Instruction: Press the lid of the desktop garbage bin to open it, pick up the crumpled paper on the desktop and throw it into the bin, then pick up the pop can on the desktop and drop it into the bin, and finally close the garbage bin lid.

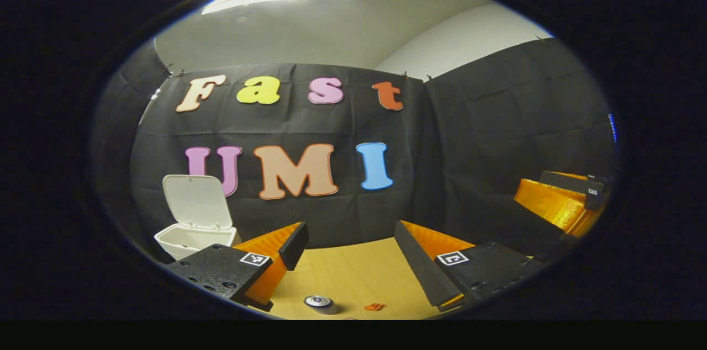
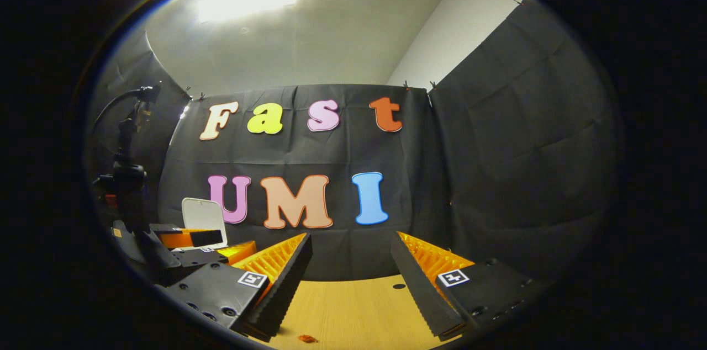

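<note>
Both views ride low over the wooden desktop (image 1: 353,272), facing the black back wall (image 2: 342,157). Left gripper view sits nearer the open white bin (image 1: 193,223); right gripper view looks from farther right. Shared: wall, desktop, bin lid (image 2: 203,216).

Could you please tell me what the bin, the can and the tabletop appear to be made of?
The bin looks like matte white plastic, smooth and moulded, lid raised. The can seems metal, with a shiny silvery top. The tabletop looks like pale wood or laminate, faintly grained.
</note>
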The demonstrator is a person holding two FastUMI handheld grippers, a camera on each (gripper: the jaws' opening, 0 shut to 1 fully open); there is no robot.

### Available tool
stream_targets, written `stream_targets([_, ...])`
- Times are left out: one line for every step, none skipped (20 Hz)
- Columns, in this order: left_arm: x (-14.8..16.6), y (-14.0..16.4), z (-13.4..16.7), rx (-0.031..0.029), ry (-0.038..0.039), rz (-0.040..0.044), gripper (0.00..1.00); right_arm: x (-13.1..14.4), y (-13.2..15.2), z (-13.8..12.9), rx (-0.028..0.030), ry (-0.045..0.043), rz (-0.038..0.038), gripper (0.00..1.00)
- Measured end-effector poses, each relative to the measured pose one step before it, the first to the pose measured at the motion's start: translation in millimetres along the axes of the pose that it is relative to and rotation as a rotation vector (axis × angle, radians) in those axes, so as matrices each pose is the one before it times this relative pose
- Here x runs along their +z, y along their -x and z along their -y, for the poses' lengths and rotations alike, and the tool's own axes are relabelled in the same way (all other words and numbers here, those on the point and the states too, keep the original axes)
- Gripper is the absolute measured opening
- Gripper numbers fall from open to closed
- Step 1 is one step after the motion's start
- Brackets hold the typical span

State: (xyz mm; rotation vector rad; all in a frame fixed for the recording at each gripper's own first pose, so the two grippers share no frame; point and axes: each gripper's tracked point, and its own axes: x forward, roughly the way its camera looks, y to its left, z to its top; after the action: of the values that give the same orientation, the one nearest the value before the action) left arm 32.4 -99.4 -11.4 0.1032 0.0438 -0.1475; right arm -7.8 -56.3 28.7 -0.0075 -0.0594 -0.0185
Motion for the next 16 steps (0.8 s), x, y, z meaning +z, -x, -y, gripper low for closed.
stream_targets([1.46,-0.17,8.14,-0.01316,0.00822,0.00208,0.97,1.58,1.36,5.82,-0.00871,-0.00724,0.00264,0.95])
stream_targets([1.72,-0.39,5.19,-0.00328,0.00344,0.00322,0.94,2.00,1.93,4.87,-0.00488,-0.00848,0.00029,0.95])
stream_targets([2.28,0.94,2.86,-0.00198,0.00068,0.00554,0.94,0.12,0.35,4.91,-0.00605,-0.00687,-0.00096,0.96])
stream_targets([0.53,1.43,2.93,-0.00313,0.00081,0.00054,0.94,0.77,0.46,4.04,-0.00450,-0.00450,-0.00081,0.96])
stream_targets([-0.61,0.04,1.80,0.00116,-0.00029,0.00144,0.99,-0.61,0.51,2.77,-0.00389,-0.00268,-0.00168,0.95])
stream_targets([-0.43,0.66,-0.12,0.00272,-0.00028,-0.00075,0.94,0.07,-0.26,1.53,0.00003,-0.00173,-0.00085,0.95])
stream_targets([-2.11,0.90,0.17,0.00497,0.00133,-0.00459,0.99,0.12,1.31,1.53,-0.00024,-0.00078,-0.00177,0.95])
stream_targets([-1.11,1.56,-0.38,0.00516,0.00300,-0.00263,0.99,0.76,-0.25,-0.38,0.00255,-0.00005,-0.00156,0.96])
stream_targets([-0.59,0.45,-0.39,0.00264,0.00388,-0.00291,0.99,-1.36,-0.85,-0.39,0.00353,0.00163,-0.00300,0.96])
stream_targets([0.26,0.64,-0.91,0.00575,0.00224,-0.00025,0.94,-1.35,-0.03,-0.32,0.00466,0.00282,-0.00274,0.95])
stream_targets([-0.72,-0.18,-1.15,0.00421,-0.00009,-0.00182,0.94,-1.58,-0.29,-1.35,0.00436,0.00357,-0.00510,0.96])
stream_targets([-0.10,0.01,-1.69,0.00465,-0.00034,-0.00208,0.99,-0.99,-0.45,-1.84,0.00475,0.00320,-0.00335,0.95])
stream_targets([-1.19,-0.67,-1.11,0.00158,0.00030,-0.00198,0.94,-0.06,-0.01,-1.35,0.00458,0.00295,-0.00127,0.96])
stream_targets([-0.18,0.20,-0.71,0.00218,0.00043,-0.00077,0.94,0.56,-0.94,-1.58,0.00279,0.00299,0.00025,0.96])
stream_targets([-0.48,0.39,-0.79,0.00180,0.00003,-0.00081,0.94,-0.89,-0.20,-0.95,0.00253,0.00303,-0.00146,0.96])
stream_targets([-0.46,0.53,-0.89,0.00314,-0.00027,-0.00091,0.94,-0.05,-0.30,-1.17,0.00223,0.00227,-0.00108,0.95])
